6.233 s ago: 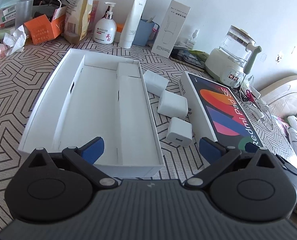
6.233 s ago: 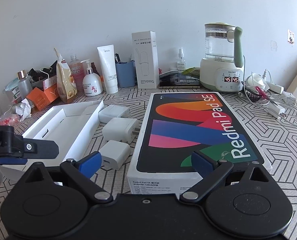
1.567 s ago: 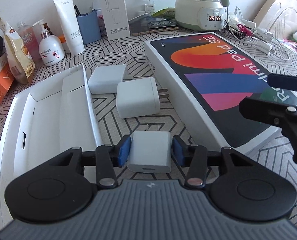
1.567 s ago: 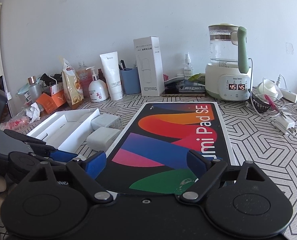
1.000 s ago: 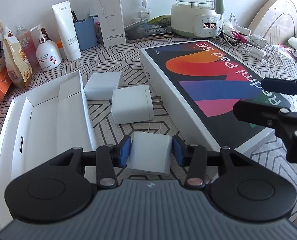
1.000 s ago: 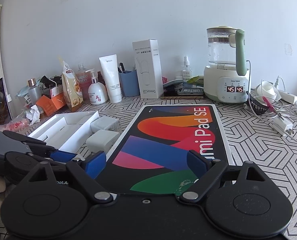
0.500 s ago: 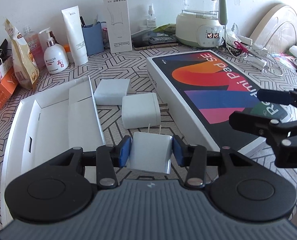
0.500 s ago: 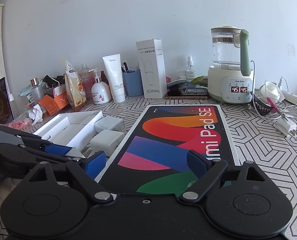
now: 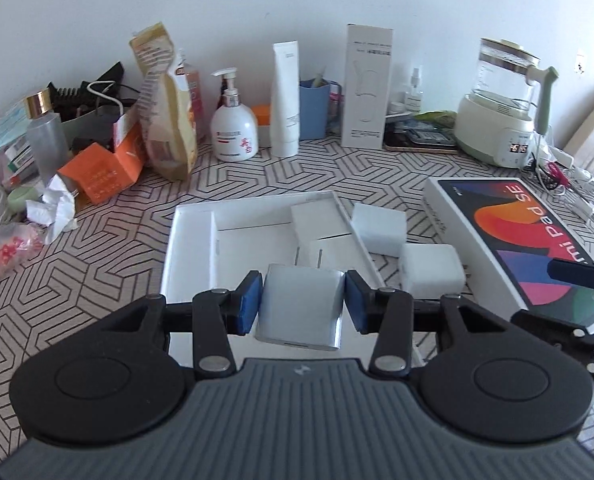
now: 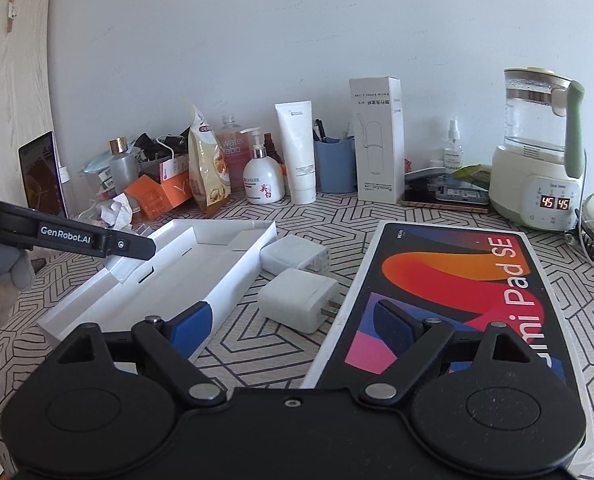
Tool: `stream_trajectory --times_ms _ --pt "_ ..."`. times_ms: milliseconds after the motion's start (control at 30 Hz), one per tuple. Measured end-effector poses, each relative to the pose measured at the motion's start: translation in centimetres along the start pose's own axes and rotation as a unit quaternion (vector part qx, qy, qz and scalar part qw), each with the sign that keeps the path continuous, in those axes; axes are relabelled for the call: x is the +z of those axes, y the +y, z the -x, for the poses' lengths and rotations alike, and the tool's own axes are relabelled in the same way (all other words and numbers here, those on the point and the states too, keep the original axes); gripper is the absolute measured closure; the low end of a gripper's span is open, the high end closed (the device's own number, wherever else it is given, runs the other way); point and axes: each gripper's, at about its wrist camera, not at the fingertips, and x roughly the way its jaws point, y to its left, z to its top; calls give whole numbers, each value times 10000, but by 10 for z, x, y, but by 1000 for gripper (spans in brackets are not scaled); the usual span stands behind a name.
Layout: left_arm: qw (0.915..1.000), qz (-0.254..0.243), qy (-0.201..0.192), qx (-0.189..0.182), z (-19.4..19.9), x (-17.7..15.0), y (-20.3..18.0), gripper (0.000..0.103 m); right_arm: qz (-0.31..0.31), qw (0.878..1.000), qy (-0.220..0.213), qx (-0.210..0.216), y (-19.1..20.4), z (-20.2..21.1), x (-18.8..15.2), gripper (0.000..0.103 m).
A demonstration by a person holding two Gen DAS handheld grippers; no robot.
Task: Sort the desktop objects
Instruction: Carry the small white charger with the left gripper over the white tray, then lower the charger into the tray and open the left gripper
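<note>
I see my left gripper (image 9: 303, 307) clamped on a white charger (image 9: 300, 312), held above the open white tray (image 9: 191, 240). Two more chargers (image 10: 299, 300) lie between the tray and the tablet box (image 10: 449, 292). My right gripper (image 10: 293, 330) hangs released over that box's near end.

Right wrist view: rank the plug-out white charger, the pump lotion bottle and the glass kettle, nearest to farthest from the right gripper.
1. White charger, just ahead of the right gripper.
2. Pump lotion bottle, back left by the wall.
3. Glass kettle, far right; close to the bottle in distance.
</note>
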Motion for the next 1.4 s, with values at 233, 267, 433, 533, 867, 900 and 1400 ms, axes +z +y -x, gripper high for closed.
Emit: stream_trajectory --times_ms 233,267,433,533,867,900,1400 --pt "9998 204 8 89 -13 -4 21 59 -93 9999 82 -43 6 -5 -1 12" --pt "9997 218 31 62 -16 -4 21 59 -101 9999 80 -53 7 -5 -1 12" --pt "9996 203 178 20 -37 2 23 59 55 9999 131 -84 13 -7 2 12" --pt "9993 196 315 2 -51 4 23 59 150 9997 148 -75 15 -8 4 12" --pt "9980 243 584 41 -78 9 22 59 161 9996 234 -62 12 -13 3 12" --pt "9976 278 629 46 -80 8 23 59 178 9995 240 -66 12 -13 3 12" --pt "9988 163 447 93 -55 3 26 44 864 9944 594 -116 25 -27 7 12"
